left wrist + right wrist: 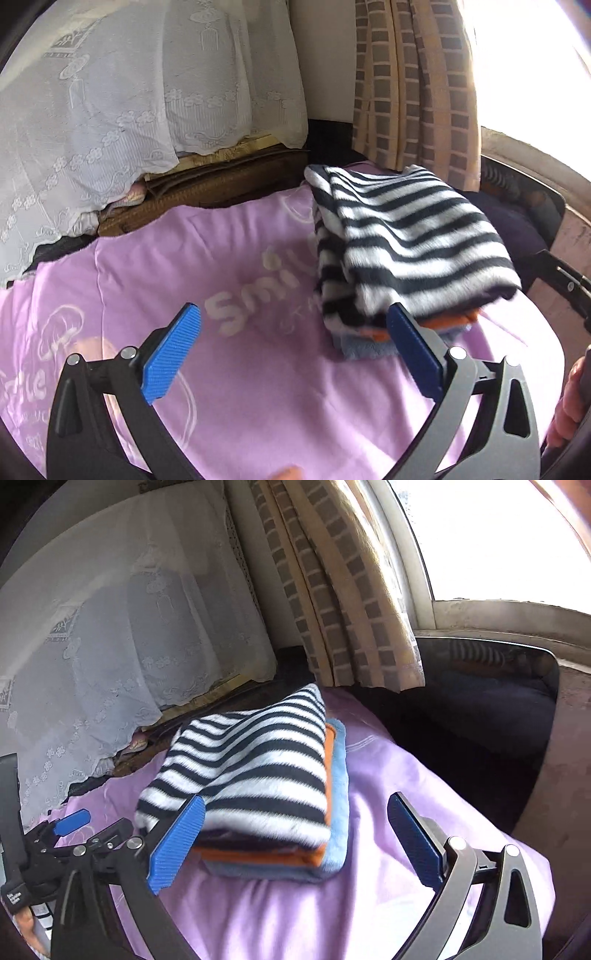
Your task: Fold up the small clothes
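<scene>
A folded black-and-white striped garment lies on top of a stack with an orange piece and a light blue piece under it, on a lilac printed sheet. My left gripper is open and empty, just left of and in front of the stack. My right gripper is open and empty, with the stack's near corner between its fingers; no pad presses the cloth. The left gripper's blue fingertip shows at the left of the right wrist view.
A white lace cover drapes over furniture at the back left. A checked beige curtain hangs behind the stack beside a bright window. A dark gap lies right of the sheet.
</scene>
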